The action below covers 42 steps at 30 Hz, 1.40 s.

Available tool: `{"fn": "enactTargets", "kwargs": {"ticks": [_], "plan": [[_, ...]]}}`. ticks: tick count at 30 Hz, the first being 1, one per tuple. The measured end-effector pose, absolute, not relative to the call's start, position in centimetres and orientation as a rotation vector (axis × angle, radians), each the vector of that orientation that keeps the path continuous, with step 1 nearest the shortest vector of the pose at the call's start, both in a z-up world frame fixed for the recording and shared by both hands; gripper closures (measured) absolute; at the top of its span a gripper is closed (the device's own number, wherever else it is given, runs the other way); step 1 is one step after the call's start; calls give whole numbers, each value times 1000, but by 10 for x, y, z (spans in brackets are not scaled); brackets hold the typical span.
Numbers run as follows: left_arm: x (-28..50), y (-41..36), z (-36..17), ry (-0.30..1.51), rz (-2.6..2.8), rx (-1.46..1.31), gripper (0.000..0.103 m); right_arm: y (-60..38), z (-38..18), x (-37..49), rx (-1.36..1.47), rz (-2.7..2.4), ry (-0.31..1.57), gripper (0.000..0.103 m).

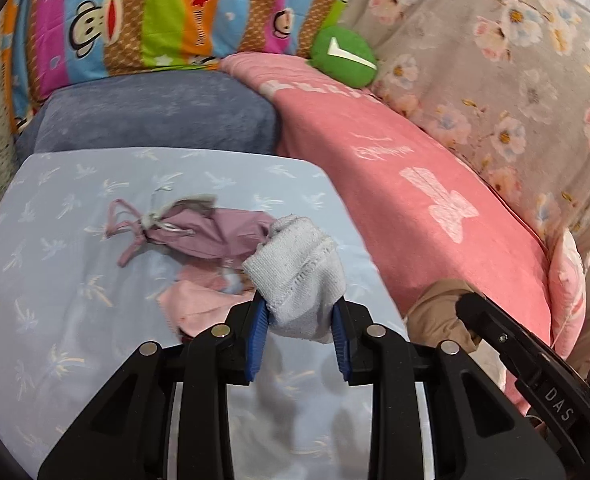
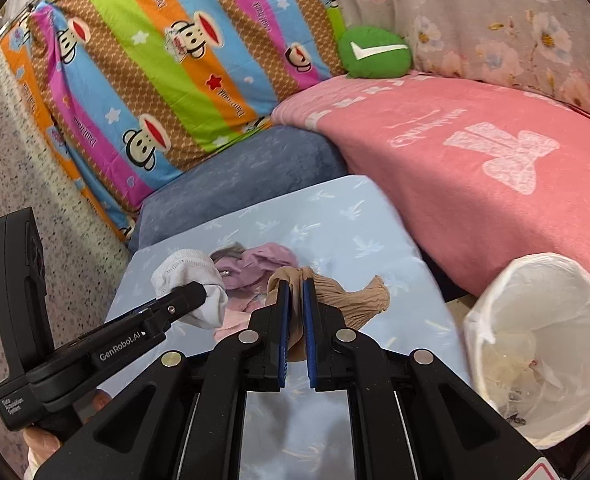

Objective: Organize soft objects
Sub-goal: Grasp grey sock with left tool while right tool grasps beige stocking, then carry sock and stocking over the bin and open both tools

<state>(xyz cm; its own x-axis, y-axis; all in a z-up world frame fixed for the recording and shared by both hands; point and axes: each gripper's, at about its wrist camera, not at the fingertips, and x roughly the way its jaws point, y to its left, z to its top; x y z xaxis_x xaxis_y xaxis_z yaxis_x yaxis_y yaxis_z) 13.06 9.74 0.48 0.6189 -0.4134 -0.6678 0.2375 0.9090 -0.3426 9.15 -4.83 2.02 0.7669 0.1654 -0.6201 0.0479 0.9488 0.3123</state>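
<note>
My left gripper [image 1: 299, 312] is shut on a white knitted sock [image 1: 295, 264], held above a light-blue pillow [image 1: 75, 300]. In the right wrist view that left gripper [image 2: 203, 290] comes in from the left with the white sock [image 2: 183, 268] bunched at its tip. My right gripper [image 2: 295, 284] is shut on a tan ribbed stocking [image 2: 347, 296] that hangs to the right of its jaws. On the pillow beneath lie a purple drawstring garment [image 1: 215, 232] and a pink cloth [image 1: 199, 304]. The right gripper [image 1: 467, 304] and a tan bundle [image 1: 435, 316] show at the left view's right edge.
Behind the pillow sit a blue-grey cushion [image 1: 155, 112] and a striped monkey-print pillow [image 2: 155, 72]. A pink blanket [image 2: 475, 184] lies to the right, with a green check-mark plush [image 2: 375, 52] and a floral quilt [image 1: 495, 60] behind. A bin lined with a white bag [image 2: 543, 344] stands at the lower right.
</note>
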Motion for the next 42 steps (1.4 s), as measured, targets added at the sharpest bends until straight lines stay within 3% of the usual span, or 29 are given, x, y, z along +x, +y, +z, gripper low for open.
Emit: {"fn": "enactTargets", "kwargs": {"ticks": [26,42], "plan": [[79,-77,22,826,-665,-11,75,-210,32,1,462,-175,593,96],[68,-133,16,851,-767,65,71,-258,15,-17,516,-259,596,96]]}}
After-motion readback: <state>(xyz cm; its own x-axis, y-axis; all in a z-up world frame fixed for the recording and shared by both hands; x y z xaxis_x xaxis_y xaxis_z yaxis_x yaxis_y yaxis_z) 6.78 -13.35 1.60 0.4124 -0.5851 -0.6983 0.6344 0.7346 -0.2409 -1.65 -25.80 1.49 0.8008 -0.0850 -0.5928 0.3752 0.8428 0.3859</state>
